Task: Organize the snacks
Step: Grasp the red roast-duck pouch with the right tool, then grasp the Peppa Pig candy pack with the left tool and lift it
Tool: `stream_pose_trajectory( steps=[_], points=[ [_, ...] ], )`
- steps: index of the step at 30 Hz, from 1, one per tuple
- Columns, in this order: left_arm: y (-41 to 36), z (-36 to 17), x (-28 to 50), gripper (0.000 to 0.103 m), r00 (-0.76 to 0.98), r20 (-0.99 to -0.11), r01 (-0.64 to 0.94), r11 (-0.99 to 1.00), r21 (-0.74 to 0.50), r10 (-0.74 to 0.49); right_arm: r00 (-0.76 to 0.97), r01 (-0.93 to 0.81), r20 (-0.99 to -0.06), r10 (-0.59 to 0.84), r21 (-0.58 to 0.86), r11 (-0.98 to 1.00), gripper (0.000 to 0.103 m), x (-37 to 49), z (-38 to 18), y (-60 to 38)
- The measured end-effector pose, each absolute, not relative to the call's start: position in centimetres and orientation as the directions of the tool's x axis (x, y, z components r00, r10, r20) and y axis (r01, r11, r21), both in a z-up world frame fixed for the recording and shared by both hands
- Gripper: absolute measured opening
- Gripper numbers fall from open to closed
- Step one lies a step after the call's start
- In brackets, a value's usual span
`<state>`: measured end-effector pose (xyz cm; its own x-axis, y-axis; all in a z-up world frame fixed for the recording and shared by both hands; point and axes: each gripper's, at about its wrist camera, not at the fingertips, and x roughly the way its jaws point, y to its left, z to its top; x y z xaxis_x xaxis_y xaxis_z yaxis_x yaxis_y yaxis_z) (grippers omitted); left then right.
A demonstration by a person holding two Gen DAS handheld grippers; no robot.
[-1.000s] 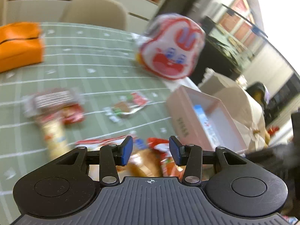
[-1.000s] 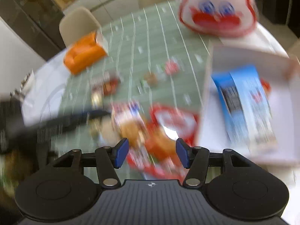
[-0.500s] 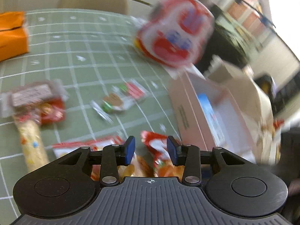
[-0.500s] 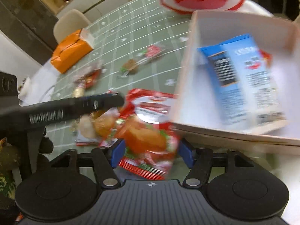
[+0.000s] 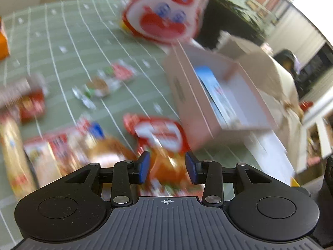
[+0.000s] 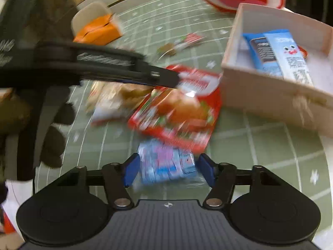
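- Right gripper (image 6: 167, 169): jaws spread wide, a light-blue plastic snack packet (image 6: 166, 165) lying between the pads; contact cannot be told through blur.
- Left gripper (image 5: 167, 166): jaws apart, hovering over a red foil snack bag (image 5: 160, 137) printed with a burger picture; not closed on it.
- Green grid-patterned tabletop (image 6: 260, 145): more wrapped snacks lie scattered to the left.
- Pale pink cardboard box (image 6: 249, 83): just beside the red bag, holding a blue-and-white snack pack (image 6: 281, 56).
- White-and-red rabbit-face bag (image 5: 166, 14): farthest back.

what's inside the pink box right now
The pink box holds a blue snack packet lying flat, with something red peeking from beneath its far edge. Most of that red item is covered.
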<state>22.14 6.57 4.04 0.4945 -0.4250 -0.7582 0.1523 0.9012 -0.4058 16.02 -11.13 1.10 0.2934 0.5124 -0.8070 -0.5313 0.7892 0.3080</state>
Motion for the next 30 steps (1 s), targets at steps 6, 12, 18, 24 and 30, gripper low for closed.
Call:
stream_pose_trajectory(
  steps=[6,12,18,24,30],
  points=[
    [6.4,3.7,18.0,0.042,0.474,-0.750,0.165,0.884,-0.438,-0.461,0.285,-0.606,-0.819,0.498,0.248,0.756,0.053,11.7,1.3,-9.6],
    [9.6,5.5,14.1,0.042,0.591,-0.743,-0.008,0.919,-0.394,-0.314,0.384,-0.488,-0.795,0.470,0.258,0.834,0.071,12.6,2.7,-11.6],
    [13.1,5.7,11.0,0.042,0.616,-0.750,-0.153,0.898,-0.412,-0.239,0.542,-0.334,-0.763,0.353,0.190,0.923,0.078,18.9,2.5,-10.2],
    [12.5,5.4,8.1,0.042,0.607,-0.748,-0.135,0.893,-0.429,-0.268,0.449,-0.296,-0.815,0.366,0.251,0.922,0.102,22.5,0.7,-6.9],
    [11.3,4.8,7.2,0.042,0.594,-0.760,-0.085,0.918,-0.387,-0.265,0.469,-0.415,-0.836,0.285,0.076,0.906,0.088,20.8,0.6,-4.6]
  ],
)
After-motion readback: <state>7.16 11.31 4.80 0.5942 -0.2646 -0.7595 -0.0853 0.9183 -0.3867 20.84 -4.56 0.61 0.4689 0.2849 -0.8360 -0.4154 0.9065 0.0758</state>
